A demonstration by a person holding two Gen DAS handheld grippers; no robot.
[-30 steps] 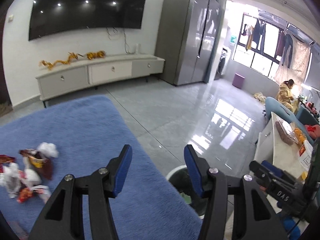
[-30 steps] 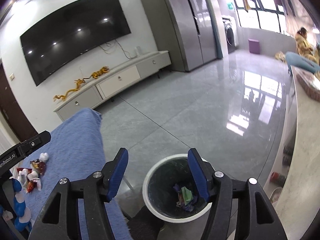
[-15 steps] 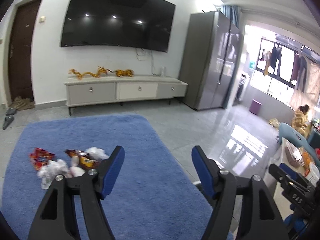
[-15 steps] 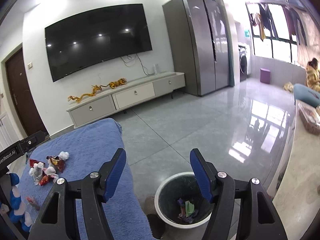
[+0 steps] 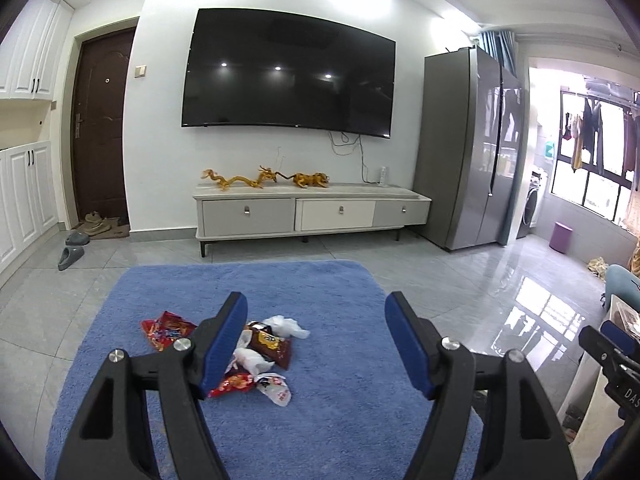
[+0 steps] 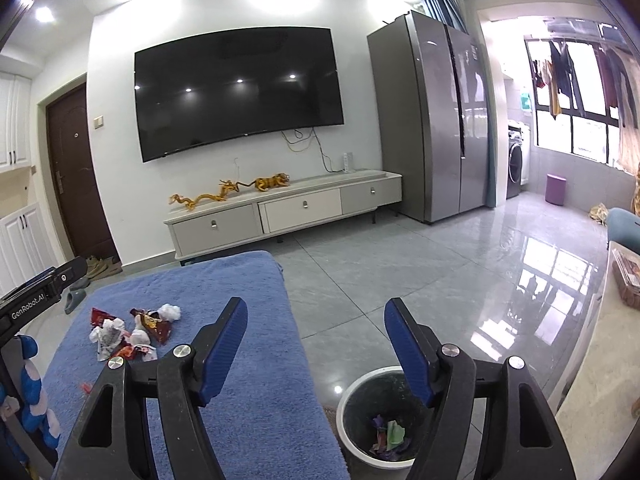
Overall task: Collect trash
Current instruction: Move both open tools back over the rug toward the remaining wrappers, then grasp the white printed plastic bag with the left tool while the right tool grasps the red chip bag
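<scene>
A pile of trash (image 5: 256, 356) lies on a blue rug (image 5: 340, 420): red and brown snack wrappers and crumpled white tissues. It also shows in the right wrist view (image 6: 132, 334). My left gripper (image 5: 316, 344) is open and empty, above the rug, with its left finger in front of the pile. My right gripper (image 6: 316, 344) is open and empty, above the rug's right edge. A white-rimmed trash bin (image 6: 360, 408) with several scraps inside stands on the floor right of the rug, partly hidden by my right finger.
A grey TV cabinet (image 5: 312, 212) stands against the far wall under a large TV. A grey fridge (image 5: 468, 148) is at the right. Glossy tile floor (image 6: 440, 280) spreads to the right. A pale counter edge (image 6: 592, 380) runs along the far right. Slippers (image 5: 72, 254) lie by the door.
Both grippers have tilted up and swung left, so the wall and TV now fill the views. The trash pile has come toward the middle of the left view. Both stay open.
</scene>
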